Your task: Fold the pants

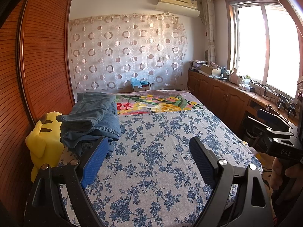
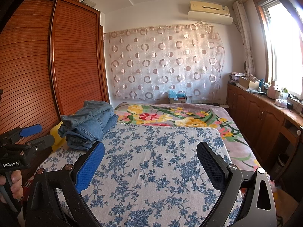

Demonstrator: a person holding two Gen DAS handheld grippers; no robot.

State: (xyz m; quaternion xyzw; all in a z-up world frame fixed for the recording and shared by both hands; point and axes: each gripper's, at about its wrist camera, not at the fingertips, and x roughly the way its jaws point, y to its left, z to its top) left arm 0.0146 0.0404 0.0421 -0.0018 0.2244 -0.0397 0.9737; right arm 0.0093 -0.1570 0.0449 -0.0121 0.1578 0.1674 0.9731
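The denim pants [image 1: 90, 117] lie in a loose, bunched heap at the far left side of the bed [image 1: 161, 151], on the blue-flowered sheet, close to the slatted wooden wardrobe [image 1: 37, 66] and just beside a yellow plush toy [image 1: 43, 138]. The heap's long axis seems to run away from the cameras, toward the flowered blanket [image 1: 157, 104] at the head of the bed.

Both tongs are empty and spread wide. The left gripper [image 1: 148, 151] hovers over the sheet with its left finger's blue pad just in front of the near edge of the denim; whether it touches the cloth I cannot tell. The right gripper [image 2: 150, 157] hangs over bare sheet, with the pants off to its upper left, near but apart.

So the pants sit ahead and to the left of both tools, and the left hand is plainly the nearer; the right would have to cross leftward to share the lift
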